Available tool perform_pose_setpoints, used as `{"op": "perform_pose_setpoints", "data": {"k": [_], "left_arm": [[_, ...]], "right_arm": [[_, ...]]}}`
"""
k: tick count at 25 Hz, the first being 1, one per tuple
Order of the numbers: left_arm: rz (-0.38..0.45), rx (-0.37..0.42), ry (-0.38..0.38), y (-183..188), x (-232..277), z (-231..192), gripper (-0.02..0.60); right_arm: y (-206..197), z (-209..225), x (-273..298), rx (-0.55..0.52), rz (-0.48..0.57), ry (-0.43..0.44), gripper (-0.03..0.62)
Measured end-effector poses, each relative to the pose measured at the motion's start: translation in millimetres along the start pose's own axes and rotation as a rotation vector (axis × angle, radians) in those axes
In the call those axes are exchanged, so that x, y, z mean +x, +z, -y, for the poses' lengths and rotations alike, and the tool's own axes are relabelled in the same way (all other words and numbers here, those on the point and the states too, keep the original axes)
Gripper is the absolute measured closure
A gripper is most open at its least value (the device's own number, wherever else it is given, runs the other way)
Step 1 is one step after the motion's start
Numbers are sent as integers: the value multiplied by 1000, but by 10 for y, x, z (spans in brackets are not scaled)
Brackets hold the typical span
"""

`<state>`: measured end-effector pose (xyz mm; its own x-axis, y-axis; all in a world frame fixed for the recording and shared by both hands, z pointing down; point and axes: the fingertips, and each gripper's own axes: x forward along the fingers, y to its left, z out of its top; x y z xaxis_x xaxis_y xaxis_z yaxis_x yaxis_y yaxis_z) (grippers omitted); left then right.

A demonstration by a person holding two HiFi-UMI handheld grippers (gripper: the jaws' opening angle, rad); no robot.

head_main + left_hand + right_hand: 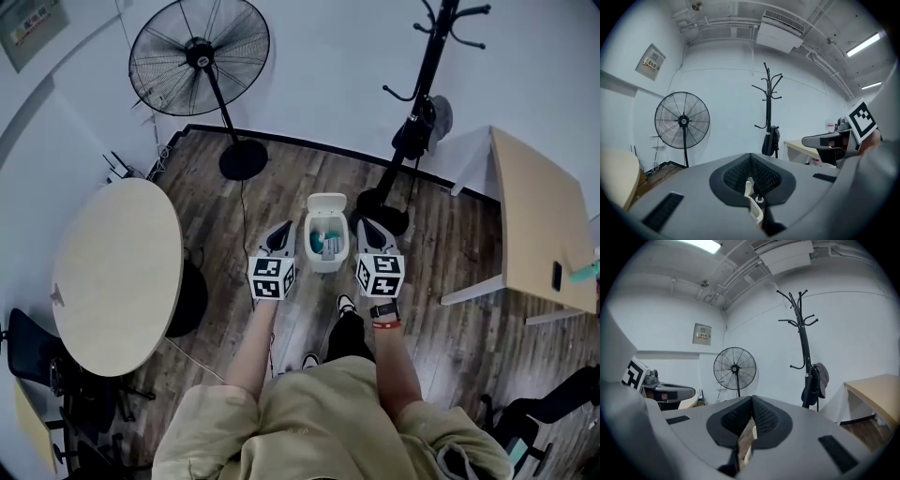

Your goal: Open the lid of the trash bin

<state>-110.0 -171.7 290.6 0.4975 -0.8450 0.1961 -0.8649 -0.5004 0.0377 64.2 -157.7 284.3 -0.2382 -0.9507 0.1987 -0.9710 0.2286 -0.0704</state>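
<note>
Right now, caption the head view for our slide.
Shut left gripper and right gripper flank a small open bin on wood floor.

Fan [199,56] in all three views

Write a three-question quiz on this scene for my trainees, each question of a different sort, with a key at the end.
1. True or false: the lid of the trash bin is raised, so the inside shows.
2. Multiple choice: the jaws of the left hand-held gripper are
A. together, with nothing between them
B. wide apart
C. closed on the lid
3. Short answer: which hand-held gripper is on the same side of the bin as the coat rack?

Key: 1 true; 2 A; 3 the right hand-held gripper.
</note>
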Motion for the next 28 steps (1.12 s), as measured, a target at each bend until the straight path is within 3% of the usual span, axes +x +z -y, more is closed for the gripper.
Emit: {"op": "perform_pose_setpoints", "data": {"k": [13, 20, 28], "left_arm": [[157, 34, 86, 496, -725, 152, 557], [167, 40, 90, 491, -825, 253, 558], [164, 34, 73, 473, -733, 309, 557]], "right_arm": [[472, -277, -597, 7, 144, -11, 579], [330, -344, -656, -20, 82, 3, 579], [278, -312, -641, 0, 89, -6, 580]]}}
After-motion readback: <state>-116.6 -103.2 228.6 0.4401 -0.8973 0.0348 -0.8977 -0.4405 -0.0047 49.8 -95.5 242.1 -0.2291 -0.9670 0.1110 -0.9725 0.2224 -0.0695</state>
